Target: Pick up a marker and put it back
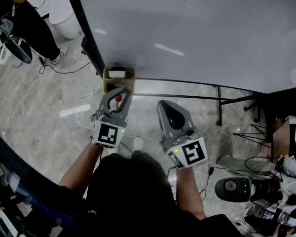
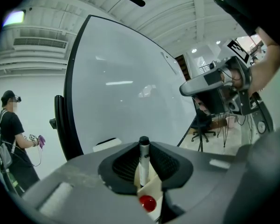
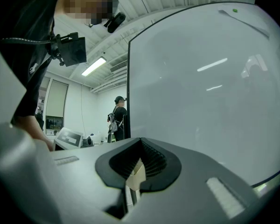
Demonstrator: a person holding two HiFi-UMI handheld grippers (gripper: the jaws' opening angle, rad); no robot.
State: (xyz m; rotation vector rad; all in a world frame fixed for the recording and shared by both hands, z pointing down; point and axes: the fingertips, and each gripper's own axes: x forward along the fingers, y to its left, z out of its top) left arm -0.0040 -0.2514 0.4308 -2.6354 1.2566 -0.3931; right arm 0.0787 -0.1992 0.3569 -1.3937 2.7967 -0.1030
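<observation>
marker [image 2: 143, 158]: upright, pinched in my left claw [image 2: 143, 149], red end low | place: just by the box [image 1: 107, 79] at the whiteboard's [image 1: 197, 28] lower edge | right claw [image 3: 140, 158]: jaws together, nothing in them, beside the left

Left gripper [image 1: 121, 92] clamped on marker [image 2: 143, 155]; right gripper [image 1: 164, 104] fingers [image 3: 155, 160] together, empty.

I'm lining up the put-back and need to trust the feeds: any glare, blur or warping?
Head view: soft lamp streaks glare on the whiteboard, whose edge bows. Left gripper view: heavy fisheye bend, yet the marker between the jaws is sharp. Right gripper view: same streaks; mosaic patch at top left.
</observation>
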